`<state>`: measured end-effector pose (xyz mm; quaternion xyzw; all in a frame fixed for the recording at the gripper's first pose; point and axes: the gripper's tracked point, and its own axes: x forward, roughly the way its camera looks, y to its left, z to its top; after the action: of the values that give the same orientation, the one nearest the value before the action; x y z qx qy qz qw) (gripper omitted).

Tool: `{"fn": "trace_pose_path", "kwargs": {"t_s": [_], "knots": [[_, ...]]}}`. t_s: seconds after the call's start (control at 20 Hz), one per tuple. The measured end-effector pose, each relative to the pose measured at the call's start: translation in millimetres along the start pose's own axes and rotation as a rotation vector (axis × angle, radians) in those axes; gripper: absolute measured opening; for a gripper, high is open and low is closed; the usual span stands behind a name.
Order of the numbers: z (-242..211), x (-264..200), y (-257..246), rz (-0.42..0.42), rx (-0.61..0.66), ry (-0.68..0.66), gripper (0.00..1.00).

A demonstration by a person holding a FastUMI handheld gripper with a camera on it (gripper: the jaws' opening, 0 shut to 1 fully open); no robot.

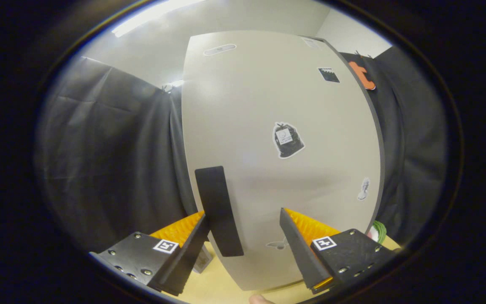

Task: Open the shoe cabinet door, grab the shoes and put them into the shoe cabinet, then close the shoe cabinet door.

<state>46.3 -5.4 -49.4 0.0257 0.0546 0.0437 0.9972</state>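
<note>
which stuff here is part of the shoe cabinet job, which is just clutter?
Job:
- shoe cabinet door, shut
- black handle on the door, just ahead of the tongs' left finger
- tongs, open, gripping nothing

Clutter:
- stickers on the door, e.g. black bag sticker
- green-and-white object beside the cabinet

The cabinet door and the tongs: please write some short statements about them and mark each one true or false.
1. The tongs are open. True.
2. The black handle on the door lies between the fingers, close to the left one. True.
3. Both fingers press on the handle. False: the right finger stands apart from it; whether the left one touches cannot be told.
4. The door is bare. False: it carries stickers, among them a black bag sticker.
5. A shoe is held in the tongs. False: nothing is gripped.
</note>
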Motion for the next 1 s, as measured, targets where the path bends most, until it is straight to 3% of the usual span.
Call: {"fn": "trace_pose_path", "kwargs": {"t_s": [1.0], "knots": [[-6,46,8,-0.011,0.021,-0.03,0.99]]}}
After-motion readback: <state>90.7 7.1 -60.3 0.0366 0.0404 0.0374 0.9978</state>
